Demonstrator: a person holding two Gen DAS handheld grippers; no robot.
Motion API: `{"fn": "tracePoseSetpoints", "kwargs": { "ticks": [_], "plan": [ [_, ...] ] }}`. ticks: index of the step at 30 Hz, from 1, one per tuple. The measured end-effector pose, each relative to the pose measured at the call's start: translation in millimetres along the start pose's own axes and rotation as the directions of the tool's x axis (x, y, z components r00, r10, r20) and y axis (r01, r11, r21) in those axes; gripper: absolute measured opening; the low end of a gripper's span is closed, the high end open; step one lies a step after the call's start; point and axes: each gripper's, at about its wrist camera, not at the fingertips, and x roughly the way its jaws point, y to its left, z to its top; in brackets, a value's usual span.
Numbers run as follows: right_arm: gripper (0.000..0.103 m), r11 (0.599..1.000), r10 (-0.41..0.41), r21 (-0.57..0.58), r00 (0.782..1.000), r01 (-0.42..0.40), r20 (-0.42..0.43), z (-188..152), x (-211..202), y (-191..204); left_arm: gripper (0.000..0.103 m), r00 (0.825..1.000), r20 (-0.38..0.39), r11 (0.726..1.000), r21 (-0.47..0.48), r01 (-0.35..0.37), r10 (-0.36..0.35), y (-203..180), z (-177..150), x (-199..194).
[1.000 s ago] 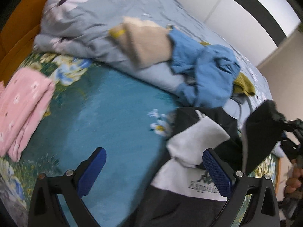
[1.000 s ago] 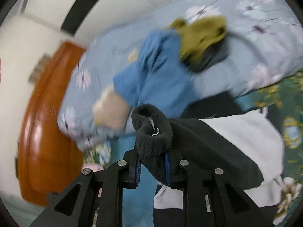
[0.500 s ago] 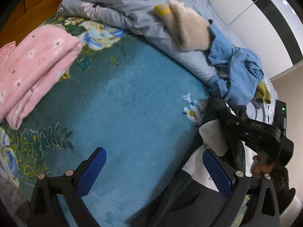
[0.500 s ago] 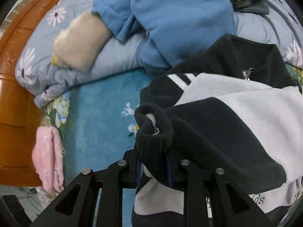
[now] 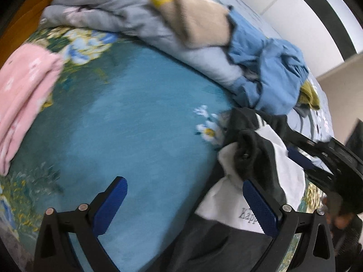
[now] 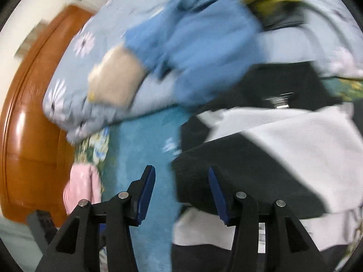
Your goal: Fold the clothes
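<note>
A black and white fleece jacket point(image 5: 267, 172) lies on the teal bedspread point(image 5: 136, 136), its sleeve folded over the body. It also shows in the right wrist view point(image 6: 283, 140). My left gripper point(image 5: 183, 206) is open and empty above the bedspread, its right finger over the jacket's edge. My right gripper point(image 6: 181, 195) is open, its fingers on either side of the folded sleeve's end, holding nothing. The right gripper also shows in the left wrist view point(image 5: 322, 158), resting over the jacket.
A folded pink garment point(image 5: 25, 95) lies at the left. A grey floral duvet point(image 5: 127, 15) is bunched at the back, with a beige garment point(image 5: 197, 22), a blue garment point(image 5: 272, 68) and an olive one point(image 5: 309, 94) on it. A wooden headboard point(image 6: 34, 136) stands behind.
My right gripper has opened and let go of the black sleeve, which now lies folded over the jacket. Both cameras have shifted and the views are blurred.
</note>
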Motion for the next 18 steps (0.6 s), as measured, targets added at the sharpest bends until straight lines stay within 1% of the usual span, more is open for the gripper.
{"fn": "tracePoseSetpoints", "kwargs": {
  "ticks": [3, 5, 6, 9, 10, 11, 13, 16, 18],
  "plan": [
    [0.051, 0.992, -0.113, 0.053, 0.993, 0.111, 0.032, 6.2, -27.4, -51.0, 0.103, 0.999, 0.011, 0.999, 0.018, 0.042, -0.042, -35.7, 11.9, 16.8],
    [0.051, 0.975, -0.199, 0.111, 0.979, 0.195, 0.032, 9.8, -44.1, -93.1, 0.103, 0.998, -0.003, 0.996, 0.059, 0.061, -0.061, -60.3, 20.1, 29.3],
    [0.051, 0.965, -0.228, 0.136, 0.973, 0.223, 0.026, 11.0, -49.2, -109.4, 0.103, 0.998, -0.012, 0.994, 0.082, 0.07, -0.069, -73.0, 24.0, 36.5],
    [0.051, 0.949, -0.262, 0.181, 0.965, 0.258, 0.001, 12.8, -53.1, -135.7, 0.103, 0.996, -0.041, 0.984, 0.155, 0.088, -0.082, -106.5, 32.4, 58.3],
    [0.051, 0.943, -0.273, 0.196, 0.962, 0.269, -0.008, 13.4, -54.4, -144.5, 0.103, 0.996, -0.046, 0.982, 0.172, 0.079, -0.072, -113.6, 33.9, 65.0],
    [0.051, 0.943, -0.269, 0.198, 0.963, 0.267, -0.019, 13.5, -53.5, -149.0, 0.103, 0.998, -0.05, 0.982, 0.182, 0.051, -0.042, -116.7, 34.9, 73.0],
    [0.051, 0.959, -0.232, 0.151, 0.971, 0.238, -0.055, 11.2, -42.9, -144.8, 0.103, 0.998, -0.057, 0.98, 0.195, -0.028, 0.04, -117.7, 36.0, 90.2],
    [0.051, 0.97, -0.212, 0.098, 0.97, 0.223, -0.117, 1.1, -24.0, -147.5, 0.103, 0.987, -0.104, 0.979, 0.172, -0.107, 0.126, -100.5, 30.1, 111.8],
    [0.051, 0.963, -0.228, 0.111, 0.963, 0.245, -0.146, -7.2, -15.1, -159.4, 0.103, 0.977, -0.124, 0.976, 0.156, -0.153, 0.173, -86.1, 24.0, 119.7]
  ]
}}
